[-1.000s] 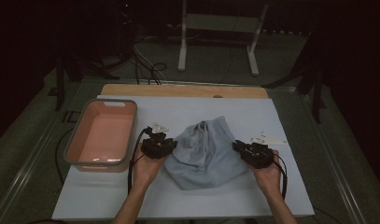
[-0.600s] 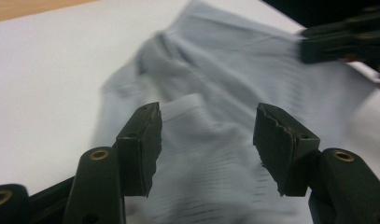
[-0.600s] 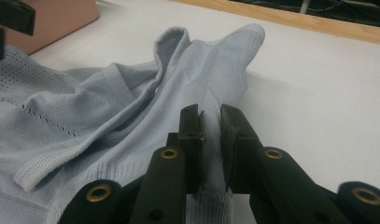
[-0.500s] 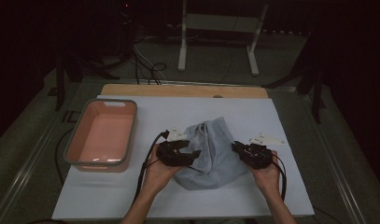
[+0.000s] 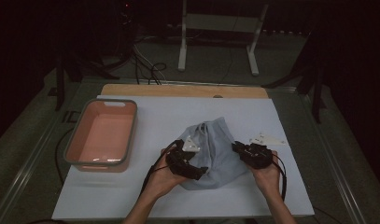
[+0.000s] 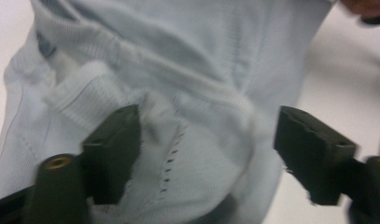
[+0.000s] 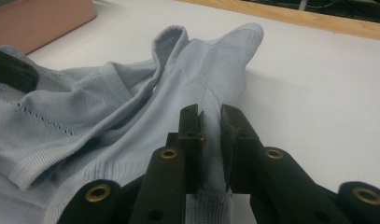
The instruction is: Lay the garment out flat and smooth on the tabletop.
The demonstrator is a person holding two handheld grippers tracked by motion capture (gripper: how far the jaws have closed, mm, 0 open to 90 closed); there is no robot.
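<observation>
garment [image 5: 211, 149] blurred, left gripper [image 6: 206, 154] wide open

Left claw [image 6: 206, 149] agape; right claw [image 7: 211, 140] nearly closed.

A pale blue-grey knitted garment [image 5: 211, 151] lies bunched in a rumpled heap on the white tabletop [image 5: 155, 116], a little toward 5 o'clock from the tabletop's centre. Its cloth is a fine ribbed knit with thicker ribbed hems and a line of small stitched holes running along one seam. The heap is folded over on itself, narrower toward 12 o'clock, where a rolled edge stands up, and wider toward 6 o'clock. In the right gripper view a pinched fold of its hem rises up off the surface. In the left gripper view its folds overlap in soft ridges, one cuff-like band doubled back.
</observation>
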